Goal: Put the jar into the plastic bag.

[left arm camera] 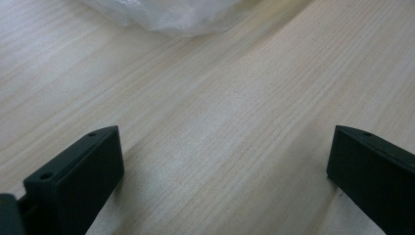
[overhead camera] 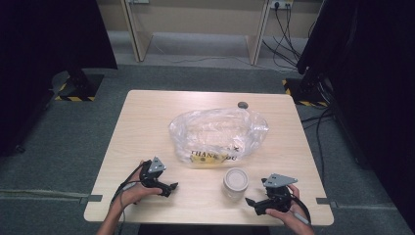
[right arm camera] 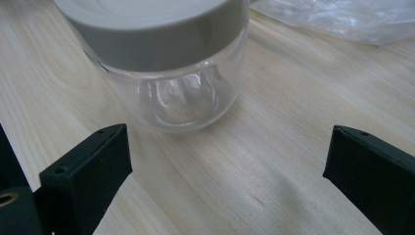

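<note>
right jaws: spread wide, nothing between them; bare table shows in the gap in the right gripper view.
right gripper (overhead camera: pixel 255 205): low over the near right of the table, aimed at the jar, close to it but not touching.
left jaws: spread wide, pinching nothing; wood grain only between them.
left gripper (overhead camera: pixel 171 188): low over the near left of the table, pointed toward the bag, apart from it.
jar (right arm camera: pixel 166 63): clear glass, grey lid on, upright, near the front edge between the two grippers; appears empty, though glare makes that uncertain.
bag (overhead camera: pixel 219 134): clear plastic, crumpled, lying at mid-table just behind the jar; printed lettering on its near side; contents cannot be told.
small dark object (overhead camera: pixel 242 104): beyond the bag near the far edge; too small to identify.
table (overhead camera: pixel 147 122): light wood, level.
step in hand: judged as approach, before any grasp.
next move calls for: right jaws to advance and straddle the jar body below the lid, then close squarely; left gripper likely to take the bag's edge.
</note>
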Demonstrator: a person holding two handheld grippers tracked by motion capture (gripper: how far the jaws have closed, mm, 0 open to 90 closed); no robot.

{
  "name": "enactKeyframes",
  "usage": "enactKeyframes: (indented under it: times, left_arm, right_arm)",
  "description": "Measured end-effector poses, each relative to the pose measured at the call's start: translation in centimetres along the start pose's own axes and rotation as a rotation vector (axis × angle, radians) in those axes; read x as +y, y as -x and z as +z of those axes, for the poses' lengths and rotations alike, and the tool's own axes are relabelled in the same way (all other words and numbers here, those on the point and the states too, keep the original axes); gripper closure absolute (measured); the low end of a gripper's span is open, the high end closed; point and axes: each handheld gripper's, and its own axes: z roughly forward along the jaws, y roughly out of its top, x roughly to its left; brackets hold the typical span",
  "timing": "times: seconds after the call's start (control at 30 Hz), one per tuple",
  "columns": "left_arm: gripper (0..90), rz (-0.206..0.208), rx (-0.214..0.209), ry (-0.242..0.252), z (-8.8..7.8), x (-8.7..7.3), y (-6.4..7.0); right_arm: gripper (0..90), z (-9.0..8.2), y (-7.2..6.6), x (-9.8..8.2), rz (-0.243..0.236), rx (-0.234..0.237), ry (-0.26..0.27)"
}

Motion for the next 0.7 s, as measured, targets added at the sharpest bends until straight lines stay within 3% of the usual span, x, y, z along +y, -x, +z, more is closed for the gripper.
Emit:
enactKeyframes:
  times: [0.7]
  left_arm:
    - [0.0, 0.000, 0.000, 0.000, 0.0, 0.0, 0.0]
  right_arm:
    - [3.5, 0.6, -1.6, 2.1, -0.049, 0.021, 0.037]
